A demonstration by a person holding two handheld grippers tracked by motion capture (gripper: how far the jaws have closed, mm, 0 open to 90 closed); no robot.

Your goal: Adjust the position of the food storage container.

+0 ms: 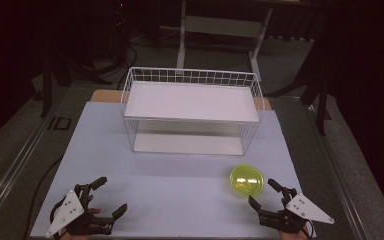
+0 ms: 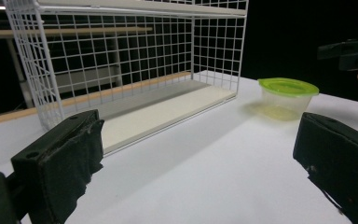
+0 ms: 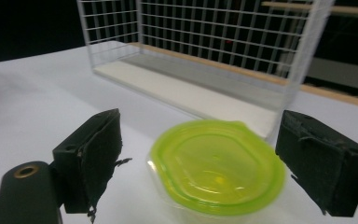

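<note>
High view: the right hand-held gripper (image 1: 264, 194), jaws apart, sits just beside the green-lidded container (image 1: 246, 180) on the counter (image 1: 180, 190); the left hand-held gripper (image 1: 109, 196) gapes empty, well apart.

High view: fixed above the near edge of the table (image 1: 180, 190), looking forward and down. Left gripper view: low at the near left corner, facing the wire rack (image 2: 121, 70) and lidded container (image 2: 286, 95). Right gripper view: close over that container (image 3: 216, 165), rack (image 3: 205, 42) behind. All three share both.
</note>
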